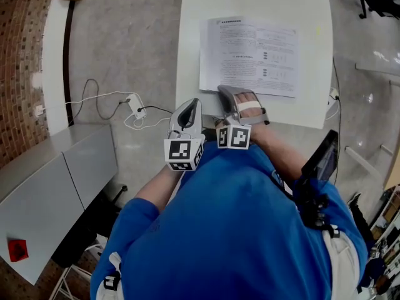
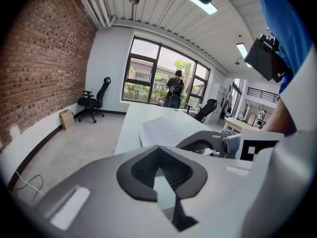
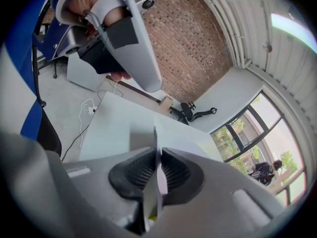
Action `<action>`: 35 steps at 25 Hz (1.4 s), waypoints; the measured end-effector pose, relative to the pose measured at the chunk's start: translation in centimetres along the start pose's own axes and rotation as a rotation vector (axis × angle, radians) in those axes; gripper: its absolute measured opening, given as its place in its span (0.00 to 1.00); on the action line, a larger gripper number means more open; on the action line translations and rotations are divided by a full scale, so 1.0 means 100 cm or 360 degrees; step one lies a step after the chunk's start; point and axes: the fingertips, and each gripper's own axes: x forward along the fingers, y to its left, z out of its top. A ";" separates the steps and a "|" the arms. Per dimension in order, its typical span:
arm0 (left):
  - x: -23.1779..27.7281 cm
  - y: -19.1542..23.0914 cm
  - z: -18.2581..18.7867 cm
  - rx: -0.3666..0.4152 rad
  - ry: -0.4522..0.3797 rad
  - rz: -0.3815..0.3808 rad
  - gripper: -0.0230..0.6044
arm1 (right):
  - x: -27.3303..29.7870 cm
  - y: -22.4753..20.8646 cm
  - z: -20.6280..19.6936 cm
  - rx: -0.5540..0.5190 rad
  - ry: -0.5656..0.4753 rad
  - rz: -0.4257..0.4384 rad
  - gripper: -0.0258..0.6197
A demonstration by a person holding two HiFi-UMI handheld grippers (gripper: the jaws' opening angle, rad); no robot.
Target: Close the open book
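Head view: an open book (image 1: 250,55) lies flat on the white desk (image 1: 190,42). The right gripper (image 1: 224,92) is at the book's near edge, and the left gripper (image 1: 193,105) is just beside it over bare desk.

Left gripper view: its fingers are drawn together with nothing between them, and the book lies ahead.

Right gripper view: its fingers are pinched on a thin edge of the book, which stands upright between the ribbed pads (image 3: 176,172).
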 end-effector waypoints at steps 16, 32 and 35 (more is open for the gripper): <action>0.003 -0.042 0.035 0.0160 -0.0054 -0.0080 0.05 | -0.063 -0.062 -0.013 0.0664 -0.0166 -0.0229 0.08; 0.019 -0.095 0.046 0.0284 -0.0064 -0.0249 0.05 | -0.102 -0.091 -0.076 0.1095 -0.0082 -0.0428 0.08; 0.023 -0.102 0.048 0.0303 -0.0065 -0.0276 0.05 | -0.105 -0.094 -0.089 0.1153 -0.0042 -0.0453 0.08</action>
